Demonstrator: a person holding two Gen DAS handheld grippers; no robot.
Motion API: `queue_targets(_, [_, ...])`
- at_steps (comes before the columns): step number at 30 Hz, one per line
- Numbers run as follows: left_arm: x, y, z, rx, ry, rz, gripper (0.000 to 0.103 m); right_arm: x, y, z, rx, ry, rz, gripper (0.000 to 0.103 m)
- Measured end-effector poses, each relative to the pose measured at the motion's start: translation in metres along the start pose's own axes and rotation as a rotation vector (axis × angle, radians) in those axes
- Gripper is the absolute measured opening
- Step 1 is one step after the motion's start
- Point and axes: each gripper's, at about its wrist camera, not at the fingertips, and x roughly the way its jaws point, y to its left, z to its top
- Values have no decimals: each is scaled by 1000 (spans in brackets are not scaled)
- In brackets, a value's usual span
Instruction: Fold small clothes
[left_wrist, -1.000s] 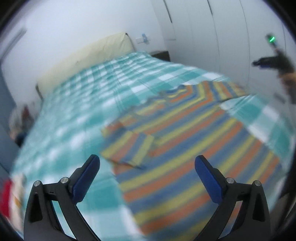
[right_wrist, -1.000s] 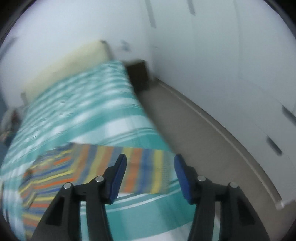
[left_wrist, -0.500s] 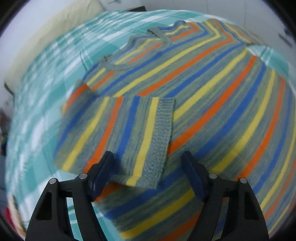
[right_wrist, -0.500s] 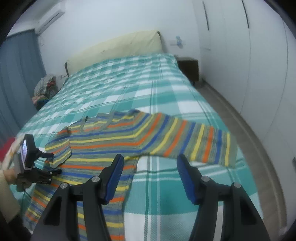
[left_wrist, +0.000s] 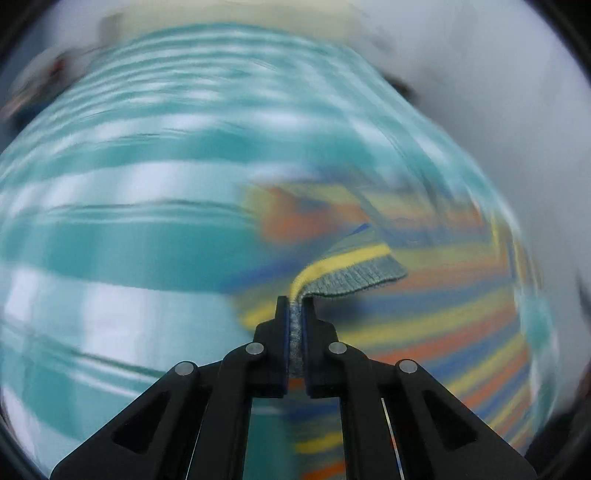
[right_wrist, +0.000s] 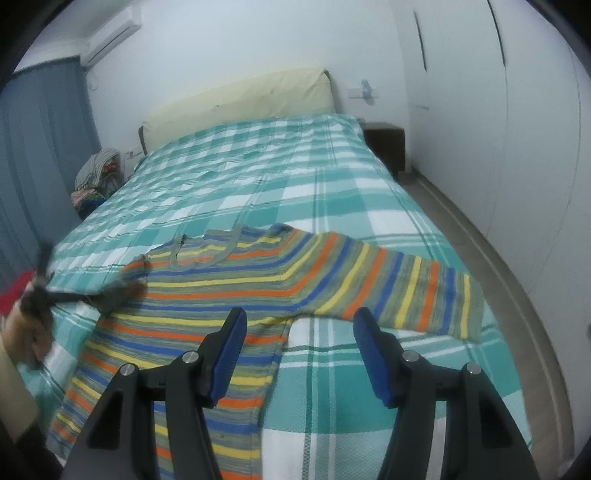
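Note:
A small sweater (right_wrist: 258, 280) with orange, yellow, blue and grey stripes lies flat on the bed, its right sleeve (right_wrist: 417, 291) stretched out toward the bed's right edge. My left gripper (left_wrist: 295, 306) is shut on the grey ribbed cuff (left_wrist: 351, 275) of the left sleeve and holds it lifted off the sweater body; it also shows blurred at the left of the right wrist view (right_wrist: 40, 291). My right gripper (right_wrist: 299, 328) is open and empty, hovering above the sweater's armpit area near the right sleeve.
The bed has a teal and white checked cover (right_wrist: 258, 177) and a cream headboard (right_wrist: 236, 103). A pile of clothes (right_wrist: 96, 173) sits at the far left beside the bed. A dark nightstand (right_wrist: 386, 144) and white wardrobe doors (right_wrist: 517, 129) stand right.
My left gripper has closed on the left sleeve's cuff and lifted it, swinging fast. My right gripper has come a little closer to the sweater and stays open.

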Motion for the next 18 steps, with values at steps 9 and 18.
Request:
queue_targets(9, [-16,148,-30,-364,-56,334,3,12,9,-5,-31,35,5,60])
queue_targets(18, [7,166,-44,-469,35,352,3,26,25,-14,-82,75,5,60])
